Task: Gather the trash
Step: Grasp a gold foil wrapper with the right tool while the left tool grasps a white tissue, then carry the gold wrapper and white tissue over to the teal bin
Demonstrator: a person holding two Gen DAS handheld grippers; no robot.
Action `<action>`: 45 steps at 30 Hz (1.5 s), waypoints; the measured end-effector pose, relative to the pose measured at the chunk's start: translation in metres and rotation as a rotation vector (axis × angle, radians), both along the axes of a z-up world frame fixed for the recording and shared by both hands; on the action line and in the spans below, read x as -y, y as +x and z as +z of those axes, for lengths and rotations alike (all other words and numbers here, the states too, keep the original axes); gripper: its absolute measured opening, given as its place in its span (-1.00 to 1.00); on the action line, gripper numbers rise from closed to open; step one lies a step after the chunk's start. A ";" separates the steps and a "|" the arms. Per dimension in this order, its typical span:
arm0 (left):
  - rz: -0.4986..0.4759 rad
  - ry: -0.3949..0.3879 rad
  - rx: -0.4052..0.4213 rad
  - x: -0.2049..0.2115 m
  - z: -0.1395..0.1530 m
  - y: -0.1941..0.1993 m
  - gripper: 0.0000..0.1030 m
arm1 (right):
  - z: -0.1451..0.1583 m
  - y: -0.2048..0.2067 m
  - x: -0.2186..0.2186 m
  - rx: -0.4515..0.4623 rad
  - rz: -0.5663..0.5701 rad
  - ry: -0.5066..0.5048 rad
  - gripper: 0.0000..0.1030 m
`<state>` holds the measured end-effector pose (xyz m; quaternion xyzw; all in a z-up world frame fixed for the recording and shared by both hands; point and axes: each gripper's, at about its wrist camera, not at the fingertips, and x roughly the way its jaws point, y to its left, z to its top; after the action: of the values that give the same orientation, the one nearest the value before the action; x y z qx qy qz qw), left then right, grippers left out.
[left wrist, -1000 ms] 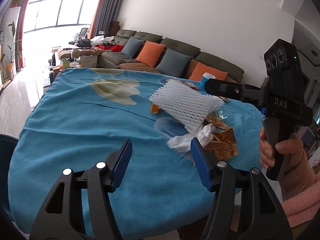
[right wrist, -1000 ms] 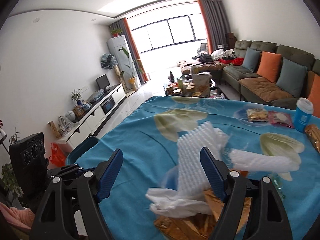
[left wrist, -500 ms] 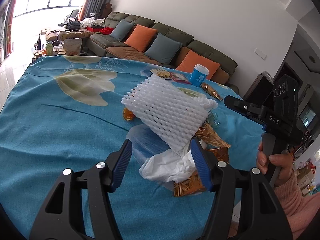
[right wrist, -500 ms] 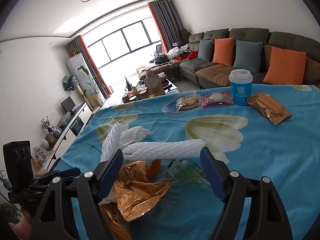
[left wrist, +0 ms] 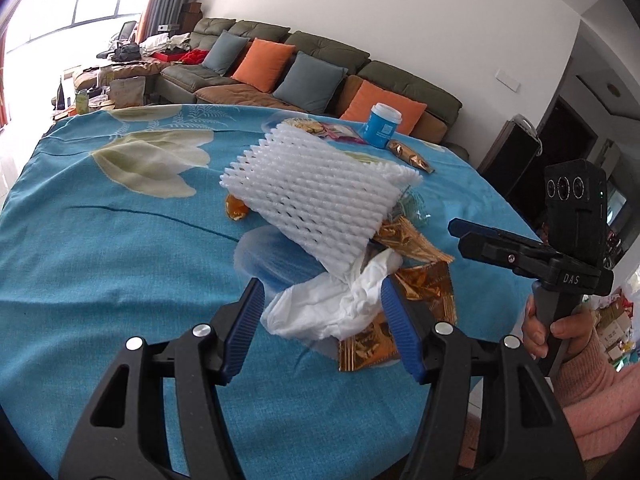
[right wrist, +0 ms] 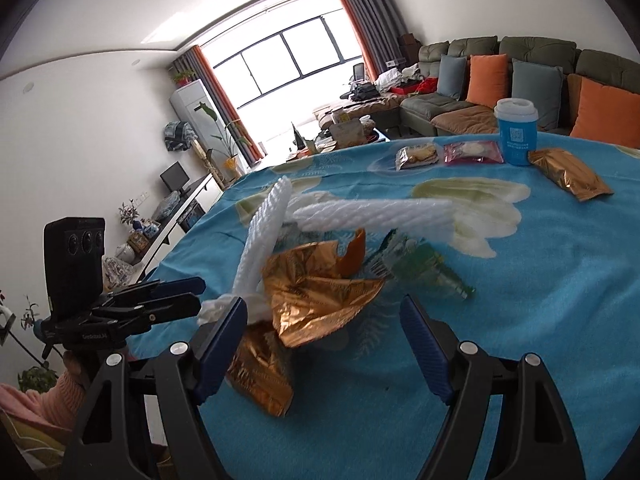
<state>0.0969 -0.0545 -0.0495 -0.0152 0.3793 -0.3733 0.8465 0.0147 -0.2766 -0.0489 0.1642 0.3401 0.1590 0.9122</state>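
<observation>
A trash pile lies on the blue tablecloth (left wrist: 100, 248): a white foam net (left wrist: 320, 196), a crumpled white tissue (left wrist: 328, 308) and gold foil wrappers (left wrist: 424, 280). My left gripper (left wrist: 322, 320) is open and low over the cloth, its fingers on either side of the tissue without pressing it. My right gripper (right wrist: 322, 340) is open too, with a gold wrapper (right wrist: 320, 288) lying between and just ahead of its fingers. In the right wrist view the foam net (right wrist: 264, 248) leans on that wrapper and a green wrapper (right wrist: 424, 264) lies behind it. Each gripper shows in the other's view, facing the pile.
At the table's far side stand a blue cup (right wrist: 516, 132), a sealed gold packet (right wrist: 568, 174) and two snack packets (right wrist: 472, 152). An orange scrap (left wrist: 236, 210) lies left of the net. A sofa (left wrist: 320, 56) with cushions is beyond the table. The table's near edge is close under both grippers.
Both grippers have moved in on the pile and sunk a little. The left now has the tissue between its fingers; the right has swung round to the gold wrappers. Neither opening has changed.
</observation>
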 end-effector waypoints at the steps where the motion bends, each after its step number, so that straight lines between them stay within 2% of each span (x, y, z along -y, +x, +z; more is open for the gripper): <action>1: -0.014 0.010 0.003 0.002 -0.002 -0.003 0.17 | -0.004 -0.003 -0.003 -0.014 0.019 0.001 0.48; 3: -0.040 0.032 0.011 0.007 -0.007 -0.008 0.17 | -0.013 -0.009 -0.011 -0.043 0.061 0.023 0.47; 5: -0.061 0.054 0.009 0.014 -0.013 -0.009 0.17 | -0.022 -0.011 -0.019 -0.072 0.090 0.036 0.37; 7: -0.068 0.078 0.018 0.020 -0.016 -0.010 0.14 | -0.029 -0.010 -0.027 -0.098 0.113 0.039 0.07; 8: -0.069 0.089 0.018 0.023 -0.017 -0.010 0.05 | -0.032 -0.010 -0.030 -0.106 0.124 0.044 -0.01; 9: -0.071 0.095 0.012 0.025 -0.019 -0.011 -0.02 | -0.033 -0.010 -0.033 -0.109 0.130 0.046 -0.22; 10: -0.073 0.099 0.002 0.026 -0.021 -0.011 -0.23 | -0.033 -0.009 -0.035 -0.111 0.138 0.048 -0.46; 11: -0.071 0.104 -0.006 0.027 -0.023 -0.010 -0.45 | -0.034 -0.009 -0.037 -0.114 0.147 0.047 -0.53; 13: -0.065 0.100 -0.011 0.024 -0.023 -0.010 -0.71 | -0.032 -0.011 -0.039 -0.106 0.145 0.042 -0.56; 15: -0.060 0.091 -0.004 0.018 -0.020 -0.012 -0.83 | -0.030 -0.013 -0.037 -0.097 0.152 0.057 -0.59; 20: -0.074 0.017 0.011 -0.003 -0.004 -0.023 -0.87 | -0.022 -0.018 -0.043 -0.070 0.181 0.072 -0.64; 30: -0.059 -0.043 0.101 -0.050 0.032 -0.062 -0.87 | -0.008 -0.019 -0.059 -0.036 0.237 0.068 -0.65; 37: 0.018 -0.080 0.125 -0.085 0.043 -0.075 -0.87 | -0.003 -0.012 -0.073 -0.022 0.272 0.068 -0.65; 45: 0.157 -0.087 0.119 -0.123 0.045 -0.086 -0.87 | 0.003 0.003 -0.087 -0.009 0.310 0.076 -0.65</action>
<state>0.0105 0.0686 -0.0047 -0.0593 0.3095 -0.3221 0.8927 0.0182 -0.1892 -0.0459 0.1445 0.3590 0.3101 0.8684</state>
